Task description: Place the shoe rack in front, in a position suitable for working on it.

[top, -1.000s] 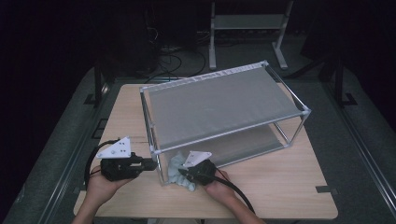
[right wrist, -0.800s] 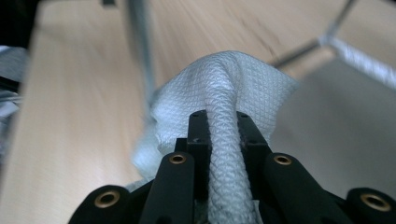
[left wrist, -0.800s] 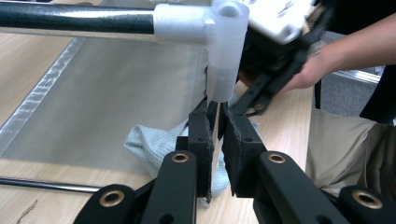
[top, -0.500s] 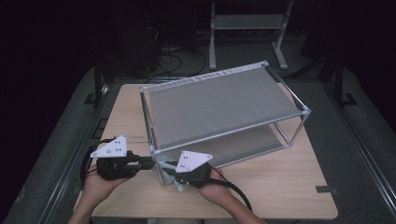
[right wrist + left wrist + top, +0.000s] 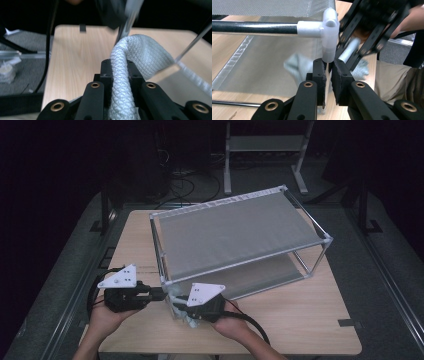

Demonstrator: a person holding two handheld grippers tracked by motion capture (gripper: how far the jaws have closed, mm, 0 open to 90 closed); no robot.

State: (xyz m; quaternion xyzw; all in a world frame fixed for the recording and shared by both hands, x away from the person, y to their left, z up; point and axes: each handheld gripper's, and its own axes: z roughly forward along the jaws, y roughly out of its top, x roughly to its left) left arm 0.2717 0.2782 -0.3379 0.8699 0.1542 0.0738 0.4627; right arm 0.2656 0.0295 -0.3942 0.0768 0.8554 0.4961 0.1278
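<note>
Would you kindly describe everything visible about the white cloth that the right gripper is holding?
The white cloth looks like a soft fabric with a fine diamond-quilted weave. It is bunched into a thick fold pinched between the right gripper's black jaws, arching up and drooping beyond them. In the high view it hangs crumpled beneath that gripper at the rack's near corner, above the wooden table.

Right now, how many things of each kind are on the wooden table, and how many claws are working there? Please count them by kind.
Two-tier rack of white tubes and grey mesh shelves: 1
White quilted cloth: 1
Black two-jaw claws: 2, the left claw shut on the rack's corner post, the right claw shut on the cloth
Total: 4
</note>
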